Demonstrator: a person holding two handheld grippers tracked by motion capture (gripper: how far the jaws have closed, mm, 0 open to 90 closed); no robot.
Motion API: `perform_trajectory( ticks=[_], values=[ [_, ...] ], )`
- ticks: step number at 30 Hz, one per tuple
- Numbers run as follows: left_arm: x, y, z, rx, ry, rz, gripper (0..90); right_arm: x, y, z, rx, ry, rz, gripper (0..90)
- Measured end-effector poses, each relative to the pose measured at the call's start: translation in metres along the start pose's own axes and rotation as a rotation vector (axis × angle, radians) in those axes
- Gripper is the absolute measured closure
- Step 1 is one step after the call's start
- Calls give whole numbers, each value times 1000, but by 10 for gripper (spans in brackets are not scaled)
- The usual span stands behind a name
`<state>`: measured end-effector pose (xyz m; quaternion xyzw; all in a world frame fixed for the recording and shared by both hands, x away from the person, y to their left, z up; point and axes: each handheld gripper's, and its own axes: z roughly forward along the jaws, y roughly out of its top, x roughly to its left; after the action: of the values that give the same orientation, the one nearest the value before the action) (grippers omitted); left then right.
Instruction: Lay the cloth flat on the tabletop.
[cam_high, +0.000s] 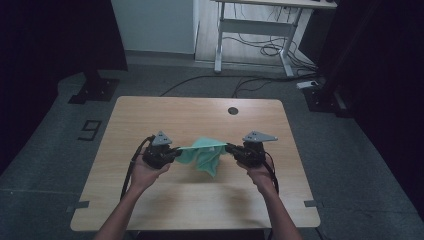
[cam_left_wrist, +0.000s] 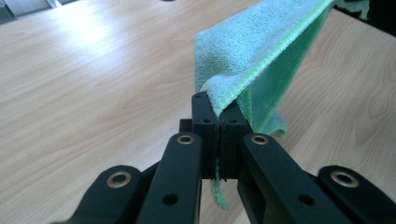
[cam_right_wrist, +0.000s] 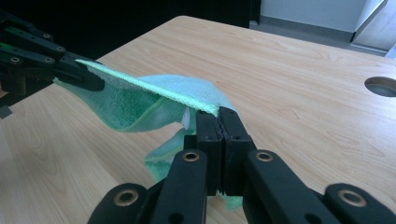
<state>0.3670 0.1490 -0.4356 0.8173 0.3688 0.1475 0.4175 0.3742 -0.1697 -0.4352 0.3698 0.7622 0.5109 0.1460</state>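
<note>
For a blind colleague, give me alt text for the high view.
Two hand-held grippers, left gripper and right gripper, each clamp one end of a green cloth, stretching its top edge between them above a wooden table. The rest of the cloth hangs down.

Looked soft and nubbly, a green terry cloth (cam_left_wrist: 252, 51) with a tightly stitched paler hem. Showed pale wood grain with a smooth, faintly glossy sheen, the table (cam_high: 165, 115). Appeared matt black and hard, likely plastic, the left gripper (cam_left_wrist: 218, 123) and right gripper (cam_right_wrist: 219, 122), brass-coloured metal rivets set in.
</note>
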Motion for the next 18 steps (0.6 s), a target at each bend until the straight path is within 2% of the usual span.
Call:
perform_trajectory(
  ticks=[5, 7, 9, 13, 15, 16, 18],
  values=[
    [2, 1, 0, -7, -4, -12, 880, -1, 0, 1, 0, -2, -3, 887],
    [4, 4, 0, -10, 6, -8, 880, -1, 1, 2, 3, -5, -5, 887],
    [6, 11, 1, -6, 36, 14, 882, -2, 3, 3, 5, -5, -6, 887],
    [20, 45, 1, -7, 100, 50, 882, -11, 22, 12, 12, -28, -15, 887],
    [27, 66, 1, -8, 139, 87, 881, -21, 38, 17, 8, -27, -9, 886],
    [29, 76, -2, -14, 162, 110, 881, -26, 46, 17, -9, -23, -11, 886],
    [29, 92, -12, -65, 173, 129, 881, -28, 63, 11, -54, -18, -26, 886]
  ],
)
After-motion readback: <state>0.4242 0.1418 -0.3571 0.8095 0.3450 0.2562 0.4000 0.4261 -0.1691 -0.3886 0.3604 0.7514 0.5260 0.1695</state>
